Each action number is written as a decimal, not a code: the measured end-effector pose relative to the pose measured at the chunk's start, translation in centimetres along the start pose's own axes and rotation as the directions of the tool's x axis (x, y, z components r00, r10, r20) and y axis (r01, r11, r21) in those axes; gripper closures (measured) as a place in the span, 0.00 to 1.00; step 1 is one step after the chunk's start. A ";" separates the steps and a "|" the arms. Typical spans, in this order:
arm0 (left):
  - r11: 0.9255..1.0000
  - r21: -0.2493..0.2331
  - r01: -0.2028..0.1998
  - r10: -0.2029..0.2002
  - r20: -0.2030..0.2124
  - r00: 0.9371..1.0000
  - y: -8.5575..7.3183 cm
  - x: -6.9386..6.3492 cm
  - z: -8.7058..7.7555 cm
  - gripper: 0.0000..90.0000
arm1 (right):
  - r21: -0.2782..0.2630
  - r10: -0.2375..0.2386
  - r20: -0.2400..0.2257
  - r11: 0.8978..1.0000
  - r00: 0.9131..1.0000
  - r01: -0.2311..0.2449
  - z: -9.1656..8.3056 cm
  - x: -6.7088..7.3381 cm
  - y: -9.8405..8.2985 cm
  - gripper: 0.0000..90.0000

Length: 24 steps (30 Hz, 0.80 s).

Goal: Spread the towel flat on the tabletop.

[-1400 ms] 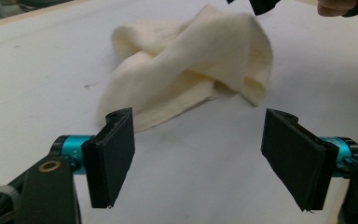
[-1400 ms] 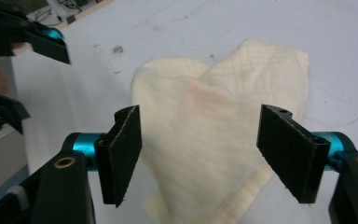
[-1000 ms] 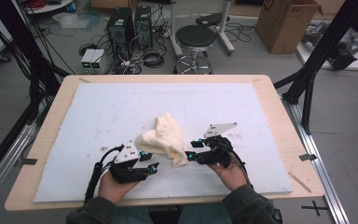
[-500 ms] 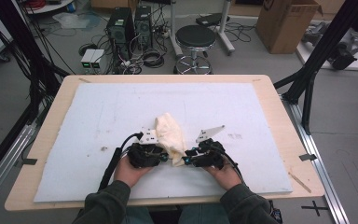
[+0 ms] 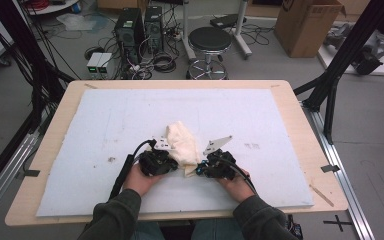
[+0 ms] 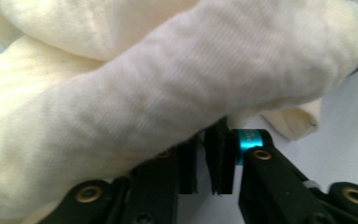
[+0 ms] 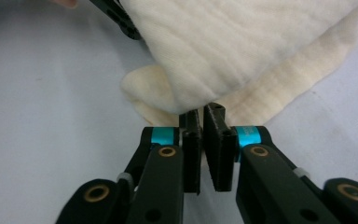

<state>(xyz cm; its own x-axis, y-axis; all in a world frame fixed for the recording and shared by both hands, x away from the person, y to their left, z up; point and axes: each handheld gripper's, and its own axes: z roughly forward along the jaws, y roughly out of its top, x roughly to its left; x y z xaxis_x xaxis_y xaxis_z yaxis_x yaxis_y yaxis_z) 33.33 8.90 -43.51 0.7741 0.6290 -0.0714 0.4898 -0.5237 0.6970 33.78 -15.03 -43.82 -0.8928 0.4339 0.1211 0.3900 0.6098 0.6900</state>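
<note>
A crumpled cream cloth (image 5: 181, 141) lies in a heap near the middle of the white foam mat (image 5: 105, 120). My left gripper (image 5: 172, 159) meets its near left edge and my right gripper (image 5: 198, 169) its near right corner. Both pairs of jaws have just been closing. In the left gripper view the left gripper (image 6: 204, 140) has its jaws almost together, their tips buried under a thick fold of the cloth (image 6: 168, 93). In the right gripper view the right gripper (image 7: 201, 114) pinches the lower edge of the cloth (image 7: 242, 51).
The mat covers a wooden table (image 5: 55, 125). A thin wooden stick (image 5: 321, 195) lies on the table's near right corner. Beyond the far edge stand a black stool (image 5: 210, 40), computer towers (image 5: 140, 25) and a cardboard box (image 5: 307, 25). Black frame legs (image 5: 330, 95) flank both sides.
Both hands have moved inward to the near end of the cloth and lowered. Both pairs of jaws have closed on its near edge. The cloth has bunched up a little.
</note>
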 end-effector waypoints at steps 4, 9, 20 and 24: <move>0.999 0.005 -0.037 0.037 -0.002 0.999 0.0 -0.3 -0.3 0.96 | -0.002 0.011 -0.013 1.000 1.000 -0.011 -0.1 -0.3 0.0 0.97; 0.998 -0.005 -0.069 0.069 0.012 0.998 -0.2 -0.6 -1.4 0.97 | -0.024 0.024 -0.027 0.999 0.999 -0.024 -0.9 -0.6 -0.2 0.97; 0.992 -0.081 -0.101 0.103 0.020 0.995 -1.6 0.1 -7.0 0.97 | -0.048 0.045 0.026 0.998 0.999 -0.043 -4.5 -1.3 -1.0 0.97; 0.988 -0.124 -0.090 0.091 0.003 0.996 -2.6 0.5 -9.2 0.98 | -0.052 0.049 0.044 0.998 0.998 -0.047 -5.6 -1.2 -1.3 0.97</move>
<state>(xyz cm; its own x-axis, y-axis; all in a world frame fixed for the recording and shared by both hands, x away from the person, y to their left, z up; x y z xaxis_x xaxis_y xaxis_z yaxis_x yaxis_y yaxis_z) 28.73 15.84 -38.76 0.8166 0.5772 -0.0102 0.3649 -0.5023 0.7839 33.10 -20.07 -40.91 -0.8620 0.4917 0.1235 0.4189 0.5536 0.7198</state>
